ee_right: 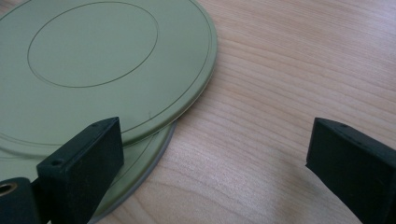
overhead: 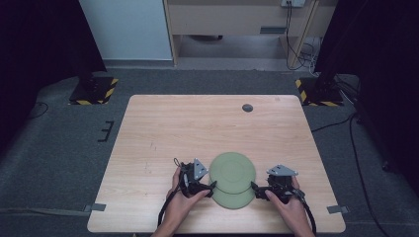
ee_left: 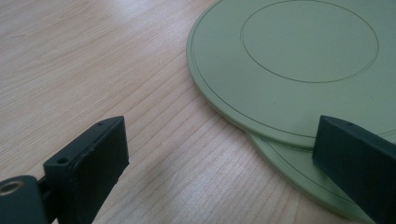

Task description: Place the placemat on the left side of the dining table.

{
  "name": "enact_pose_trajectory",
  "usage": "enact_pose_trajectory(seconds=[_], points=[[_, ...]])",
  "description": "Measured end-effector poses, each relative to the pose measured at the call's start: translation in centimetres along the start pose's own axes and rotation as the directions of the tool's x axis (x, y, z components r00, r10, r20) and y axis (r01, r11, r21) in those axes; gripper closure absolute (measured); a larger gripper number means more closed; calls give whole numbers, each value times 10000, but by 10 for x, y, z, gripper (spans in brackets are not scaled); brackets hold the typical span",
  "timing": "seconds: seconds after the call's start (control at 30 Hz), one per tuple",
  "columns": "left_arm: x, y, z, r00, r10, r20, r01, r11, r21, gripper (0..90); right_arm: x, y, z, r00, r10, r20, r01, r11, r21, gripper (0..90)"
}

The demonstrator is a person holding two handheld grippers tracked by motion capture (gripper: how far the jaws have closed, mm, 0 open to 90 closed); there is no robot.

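Plates, two green ones stacked [overhead: 232, 178], sit low in frame between left gripper [overhead: 210, 187] and right gripper [overhead: 255, 189], both with jaws apart.

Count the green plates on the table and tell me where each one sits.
2. The upper round green plate lies at the table's near edge between both tongs, overlapping the lower green plate, which pokes out toward the person. More could hide beneath.
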State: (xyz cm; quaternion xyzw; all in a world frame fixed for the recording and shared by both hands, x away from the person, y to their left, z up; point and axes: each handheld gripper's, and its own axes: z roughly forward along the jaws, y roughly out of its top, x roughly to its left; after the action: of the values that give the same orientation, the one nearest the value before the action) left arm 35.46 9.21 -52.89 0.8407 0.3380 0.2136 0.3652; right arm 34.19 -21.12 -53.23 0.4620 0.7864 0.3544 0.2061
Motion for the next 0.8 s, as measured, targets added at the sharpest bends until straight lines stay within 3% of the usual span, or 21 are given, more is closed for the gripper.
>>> enact_pose_trajectory(seconds=[0.27,0.47,0.5,0.53,0.8], points=[[-1,1,0,9999,145,-67,-146,9999,-45,28,-1,1,3,10000,-22,-9,22,10000,-52,30],[-4,4,-8,9997,237,118,-232,9990,-382,61,-3,1,-7,9999,154,0,-154,9997,-209,49],[-3,5,-10,9994,296,187,-289,9989,-377,62,-3,2,-11,9995,304,5,-304,9992,-268,49],[-2,10,-14,9986,359,388,-339,9982,-502,52,-5,4,-17,9999,144,-13,-145,9991,-404,46],[6,31,-24,9959,599,683,-562,9969,-547,49,-5,11,-27,9999,-9,128,15,9988,-495,39]])
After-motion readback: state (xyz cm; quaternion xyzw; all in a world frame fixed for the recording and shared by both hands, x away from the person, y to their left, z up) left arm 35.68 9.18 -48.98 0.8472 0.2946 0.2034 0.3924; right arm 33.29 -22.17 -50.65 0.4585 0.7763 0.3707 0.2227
